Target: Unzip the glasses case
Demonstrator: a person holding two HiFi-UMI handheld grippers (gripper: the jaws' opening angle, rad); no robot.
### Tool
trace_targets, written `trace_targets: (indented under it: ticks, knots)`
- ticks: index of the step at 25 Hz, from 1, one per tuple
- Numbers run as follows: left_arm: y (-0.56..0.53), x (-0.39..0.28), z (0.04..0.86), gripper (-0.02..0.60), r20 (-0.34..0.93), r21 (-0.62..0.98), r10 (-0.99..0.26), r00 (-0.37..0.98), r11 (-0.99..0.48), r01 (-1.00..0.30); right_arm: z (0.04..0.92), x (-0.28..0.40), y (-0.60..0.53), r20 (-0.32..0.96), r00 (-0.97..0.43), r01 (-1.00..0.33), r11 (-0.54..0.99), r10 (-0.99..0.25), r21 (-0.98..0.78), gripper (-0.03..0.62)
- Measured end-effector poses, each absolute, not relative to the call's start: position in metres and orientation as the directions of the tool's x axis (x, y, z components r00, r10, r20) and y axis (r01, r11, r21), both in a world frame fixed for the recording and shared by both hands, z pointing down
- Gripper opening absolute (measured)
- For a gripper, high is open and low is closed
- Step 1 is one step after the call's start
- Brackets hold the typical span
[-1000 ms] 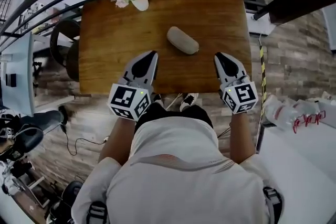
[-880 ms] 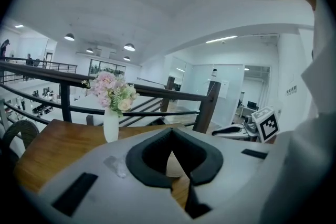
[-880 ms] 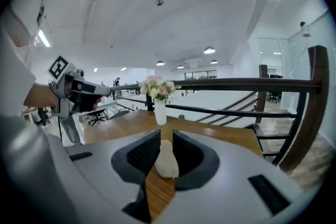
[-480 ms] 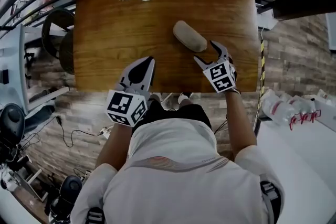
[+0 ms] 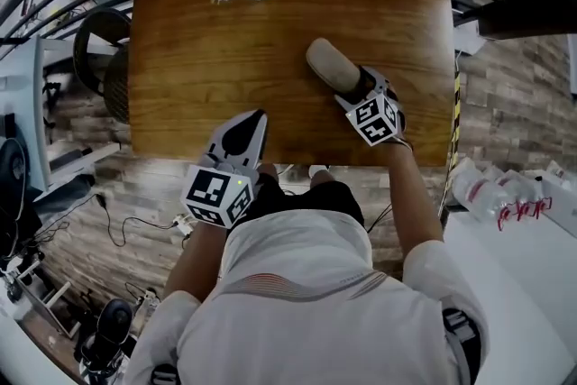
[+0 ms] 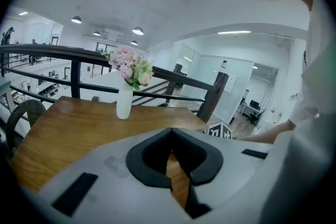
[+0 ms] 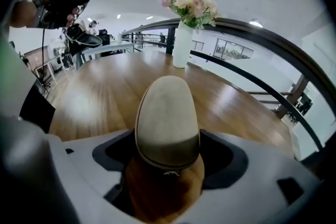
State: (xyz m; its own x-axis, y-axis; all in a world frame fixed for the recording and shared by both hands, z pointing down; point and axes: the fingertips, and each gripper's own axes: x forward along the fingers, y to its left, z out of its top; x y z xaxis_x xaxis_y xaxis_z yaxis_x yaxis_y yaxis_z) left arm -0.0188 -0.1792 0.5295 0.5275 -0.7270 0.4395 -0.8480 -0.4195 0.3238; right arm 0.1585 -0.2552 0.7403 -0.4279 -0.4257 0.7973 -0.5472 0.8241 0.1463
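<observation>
The beige oval fabric glasses case (image 5: 329, 63) is lying zipped shut, right of centre on the brown wooden table (image 5: 198, 41). The right gripper (image 5: 354, 86) has just been opening its jaws wide and is straddling the case's near end without pressing. The left gripper (image 5: 255, 117) is hovering closed and empty, lower left. All the unzipping is still waiting.

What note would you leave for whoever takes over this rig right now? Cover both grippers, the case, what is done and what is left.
Left gripper: shut, empty, over the table's near edge.
Right gripper: jaws have just been opening, now wide, straddling the case's near end; no grip yet.
Case: lying on the table, zipped shut.
Done: right gripper lined up on the case.
To do: hold the case and unzip it.
</observation>
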Motion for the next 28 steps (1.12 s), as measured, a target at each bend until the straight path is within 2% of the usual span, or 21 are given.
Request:
trace_targets:
  ticks: [4, 10, 14, 19, 23, 28]
  knots:
    - [-0.182, -0.019, 0.529, 0.014, 0.440, 0.325, -0.722, 0.534, -0.426, -0.844, 0.736, 0.156, -0.253, 0.781, -0.470, -0.580, 0.811, -0.411, 0.078, 0.411]
    - [-0.192, -0.020, 0.523, 0.014, 0.418, 0.322, -0.728, 0.544, -0.441, -0.838, 0.696, 0.152, -0.261, 0.670, -0.594, -0.711, 0.680, -0.445, -0.179, 0.394]
    - [-0.195, -0.021, 0.514, 0.014, 0.392, 0.327, -0.734, 0.555, -0.453, -0.830, 0.669, 0.148, -0.254, 0.582, -0.671, -0.718, 0.598, -0.459, -0.357, 0.393]
    - [-0.205, -0.020, 0.488, 0.014, 0.308, 0.347, -0.746, 0.590, -0.490, -0.800, 0.602, 0.141, -0.246, 0.395, -0.778, -0.623, 0.526, -0.488, -0.579, 0.394]
    - [-0.212, -0.020, 0.454, 0.014, 0.194, 0.357, -0.744, 0.639, -0.553, -0.753, 0.530, 0.134, -0.239, 0.204, -0.833, -0.494, 0.524, -0.514, -0.694, 0.396]
    - [-0.210, -0.011, 0.400, 0.014, 0.007, 0.401, -0.658, 0.753, -0.688, -0.605, 0.441, 0.127, -0.226, -0.021, -0.870, -0.305, 0.572, -0.492, -0.761, 0.396]
